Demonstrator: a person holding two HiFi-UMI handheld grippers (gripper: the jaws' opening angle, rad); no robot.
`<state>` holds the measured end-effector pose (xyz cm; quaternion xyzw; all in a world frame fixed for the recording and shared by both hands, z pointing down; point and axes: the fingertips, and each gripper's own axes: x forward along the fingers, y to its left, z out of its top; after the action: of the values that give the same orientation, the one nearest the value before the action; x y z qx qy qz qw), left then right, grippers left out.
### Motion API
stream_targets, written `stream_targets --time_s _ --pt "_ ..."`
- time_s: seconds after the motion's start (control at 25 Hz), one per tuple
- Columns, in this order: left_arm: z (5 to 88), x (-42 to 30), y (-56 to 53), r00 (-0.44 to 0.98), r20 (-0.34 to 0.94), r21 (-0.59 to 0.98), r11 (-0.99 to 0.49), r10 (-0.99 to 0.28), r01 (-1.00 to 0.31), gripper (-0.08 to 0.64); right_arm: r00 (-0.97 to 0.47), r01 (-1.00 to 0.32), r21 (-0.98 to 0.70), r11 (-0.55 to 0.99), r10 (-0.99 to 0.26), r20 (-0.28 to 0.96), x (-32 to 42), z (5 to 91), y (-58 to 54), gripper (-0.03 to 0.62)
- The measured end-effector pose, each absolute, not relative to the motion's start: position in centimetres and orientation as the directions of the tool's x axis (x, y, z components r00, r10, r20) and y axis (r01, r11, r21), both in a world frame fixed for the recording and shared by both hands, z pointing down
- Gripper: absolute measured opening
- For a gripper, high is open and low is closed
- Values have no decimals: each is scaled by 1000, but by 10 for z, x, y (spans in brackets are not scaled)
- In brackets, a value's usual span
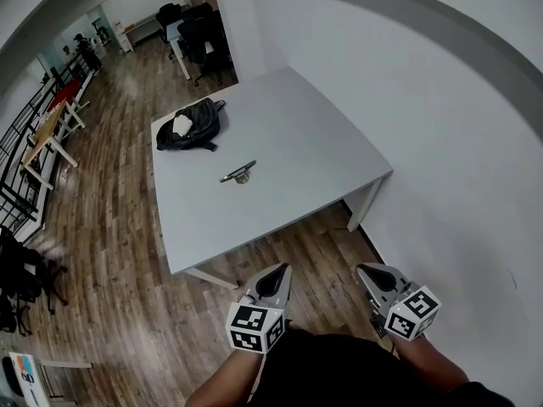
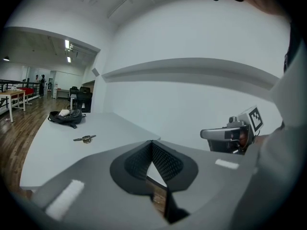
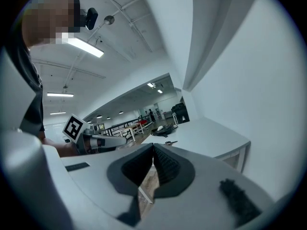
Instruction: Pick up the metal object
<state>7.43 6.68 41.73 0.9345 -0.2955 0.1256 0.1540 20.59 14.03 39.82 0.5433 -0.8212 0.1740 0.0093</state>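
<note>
Left gripper (image 2: 152, 145): closed tip to tip, clamping nothing. Right gripper (image 3: 153, 147): likewise closed and empty. Held side by side and apart over wooden floor (image 1: 127, 253), short of the near edge of the table (image 1: 288, 142). Forearms cut off by the lower frame border in the head view.

Metal object (image 1: 238, 173): well ahead of both grippers, slightly left of the left gripper's line, flat on the table top, touched by neither. Slender. Long axis crosswise to the grippers' forward direction, right end angled a little farther away. Rounded part near mid-length, detail too small to make out. Only a dark speck in the right gripper view; exact type not determinable.

Backpack (image 1: 191, 125): black, beyond the metal object and further left, near the table's far-left corner, carrying a white item (image 1: 181, 125) — identity unclear.
</note>
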Motion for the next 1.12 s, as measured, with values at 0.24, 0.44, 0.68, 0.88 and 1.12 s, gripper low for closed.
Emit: stream_targets --time_s 0.24,0.44,0.68,0.88,1.12 --pt "420 58 46 789 323 220 -769 -522 -600 8 -422 -891 -277 359 -880 218 190 403 115 6" --pt "419 48 24 785 316 230 -760 -532 -608 8 -434 -888 -275 370 -872 228 178 402 94 6" --pt "428 28 13 774 319 252 -739 -547 -625 8 -452 -882 -269 387 -856 252 159 409 78 6" --pt "437 5 1 757 330 269 -713 -564 -648 8 -474 -873 -270 407 -839 268 139 416 60 6" --pt "454 -26 -18 730 351 286 -675 -586 -680 8 -514 -852 -284 440 -805 295 111 429 35 6"
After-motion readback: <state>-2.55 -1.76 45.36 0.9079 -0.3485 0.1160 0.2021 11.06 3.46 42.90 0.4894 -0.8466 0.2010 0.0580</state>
